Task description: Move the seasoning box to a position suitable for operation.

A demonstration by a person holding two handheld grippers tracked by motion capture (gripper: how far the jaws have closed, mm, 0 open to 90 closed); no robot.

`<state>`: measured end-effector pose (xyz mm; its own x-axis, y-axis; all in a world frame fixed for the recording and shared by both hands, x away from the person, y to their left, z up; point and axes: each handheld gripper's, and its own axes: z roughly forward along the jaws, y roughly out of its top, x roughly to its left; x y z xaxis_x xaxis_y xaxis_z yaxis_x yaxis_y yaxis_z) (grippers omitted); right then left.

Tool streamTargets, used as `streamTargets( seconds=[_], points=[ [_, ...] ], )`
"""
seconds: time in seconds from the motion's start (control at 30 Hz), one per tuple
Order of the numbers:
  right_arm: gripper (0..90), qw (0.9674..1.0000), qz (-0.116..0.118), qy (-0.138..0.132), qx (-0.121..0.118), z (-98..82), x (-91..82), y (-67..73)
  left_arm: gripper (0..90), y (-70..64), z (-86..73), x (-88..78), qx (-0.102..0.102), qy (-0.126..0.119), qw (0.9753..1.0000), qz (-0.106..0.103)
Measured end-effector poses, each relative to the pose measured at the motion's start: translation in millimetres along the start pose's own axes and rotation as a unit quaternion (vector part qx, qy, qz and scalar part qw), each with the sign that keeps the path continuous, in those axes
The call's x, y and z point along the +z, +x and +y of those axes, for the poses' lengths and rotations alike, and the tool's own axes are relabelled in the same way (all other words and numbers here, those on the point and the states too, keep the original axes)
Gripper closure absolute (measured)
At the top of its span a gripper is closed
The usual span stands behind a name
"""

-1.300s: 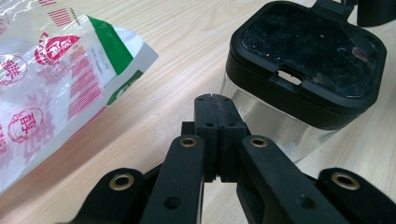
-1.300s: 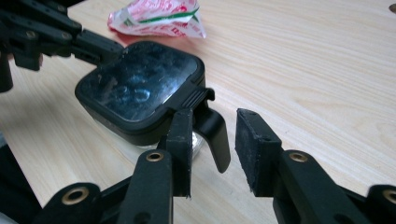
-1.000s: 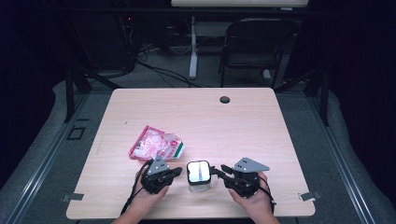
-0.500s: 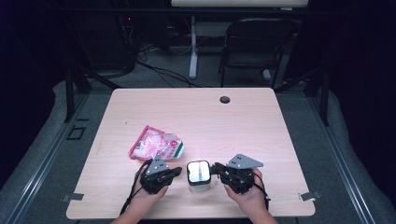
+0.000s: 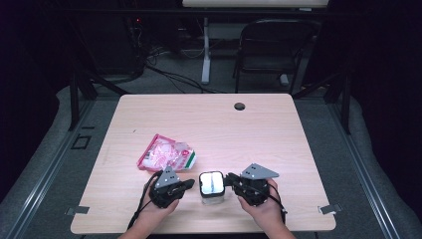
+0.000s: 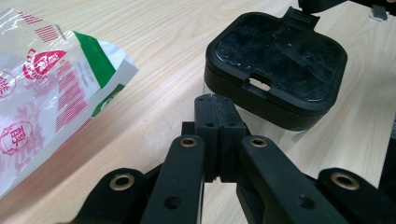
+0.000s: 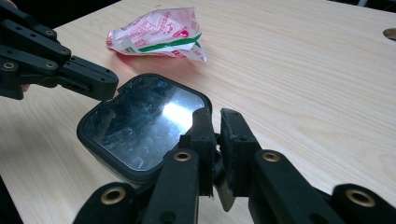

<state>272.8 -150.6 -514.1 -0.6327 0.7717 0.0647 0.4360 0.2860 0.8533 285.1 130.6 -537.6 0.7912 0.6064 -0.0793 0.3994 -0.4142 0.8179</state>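
Observation:
A clear container with a glossy black lid (image 5: 211, 185) (image 6: 275, 56) (image 7: 140, 121) stands near the table's front edge between the two grippers. My left gripper (image 5: 191, 183) (image 6: 216, 105) is shut with nothing in it, and its tips rest against the container's left side. My right gripper (image 5: 229, 178) (image 7: 215, 119) reaches in from the right. Its jaws have just been closing and now pinch the lid's small tab (image 6: 301, 16) at the container's edge, leaving only a thin gap. A hand holds each gripper.
A crumpled red, white and green plastic bag (image 5: 166, 153) (image 6: 51, 88) (image 7: 161, 32) lies just behind the left gripper. The wooden table (image 5: 278, 149) has a cable hole (image 5: 240, 106) at the back. A black chair (image 5: 273, 45) stands beyond it.
My right gripper has edged left to the container and its jaws have narrowed onto the lid's edge. The left gripper, container and bag have stayed put.

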Motion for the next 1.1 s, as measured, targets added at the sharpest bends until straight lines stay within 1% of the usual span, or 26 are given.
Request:
streamTargets(
  seconds=[0.1,0.13,0.23,0.27,0.3,0.33,0.37,0.43,0.53,0.6,0.73,0.8,0.97,1.0,1.1],
  points=[
    [82.7,1.0,-0.004,0.002,0.0,0.0,-0.4,0.4,90.0,-1.0,0.3,-0.4,0.001,0.001,1.0,-0.002],
    [82.3,1.0,-0.005,0.002,0.002,0.0,-0.4,0.4,90.0,-1.6,0.3,-0.4,0.001,0.001,1.0,0.001],
    [82.3,1.0,-0.006,0.0,0.003,0.1,0.0,0.3,90.0,-1.6,0.3,-0.3,0.004,0.002,1.0,-0.003],
    [82.4,1.0,-0.006,0.003,0.005,0.4,-0.2,0.3,90.0,-1.9,0.2,-0.2,0.004,0.003,1.0,-0.004],
    [81.6,0.9999,-0.004,0.004,0.013,0.9,0.3,-0.3,90.0,-2.4,0.2,0.1,0.006,0.004,1.0,-0.006],
    [81.6,0.9999,-0.004,0.004,0.013,0.9,0.3,-0.3,90.0,-2.4,0.2,0.1,0.006,0.004,1.0,-0.006],
    [80.8,0.9998,0.001,0.007,0.018,0.7,1.2,-0.6,90.0,-2.9,0.1,0.7,0.008,0.005,0.9999,-0.006],
    [80.8,0.9999,-0.004,0.007,0.013,0.7,1.1,0.7,90.0,-3.3,0.1,0.8,0.008,0.006,0.9999,-0.006],
    [80.8,0.9999,-0.006,0.003,0.013,0.3,1.5,1.8,90.0,-4.2,0.0,0.8,0.008,0.007,0.9999,-0.007],
    [81.7,0.9999,-0.006,0.002,0.011,0.0,1.5,1.9,90.0,-4.5,0.3,0.4,0.011,0.007,0.9999,-0.007],
    [83.5,0.9999,-0.002,-0.001,0.015,-0.7,1.6,1.6,90.0,-5.1,0.3,0.0,0.01,0.005,0.9999,-0.01],
    [84.2,0.9999,-0.003,0.001,0.013,-1.0,1.2,2.1,90.0,-5.3,0.4,-0.2,0.009,0.005,0.9999,-0.011],
    [84.5,0.9999,-0.002,-0.005,0.016,-1.9,1.6,2.3,90.0,-7.3,1.0,-0.5,0.013,0.007,0.9997,-0.018],
    [84.5,0.9999,-0.002,-0.005,0.016,-2.1,1.5,2.3,90.0,-8.4,1.1,-0.6,0.016,0.009,0.9996,-0.022],
    [84.5,0.9998,-0.002,-0.006,0.018,-2.2,1.6,2.3,90.0,-9.7,1.3,-0.7,0.02,0.01,0.9994,-0.026]
  ],
)
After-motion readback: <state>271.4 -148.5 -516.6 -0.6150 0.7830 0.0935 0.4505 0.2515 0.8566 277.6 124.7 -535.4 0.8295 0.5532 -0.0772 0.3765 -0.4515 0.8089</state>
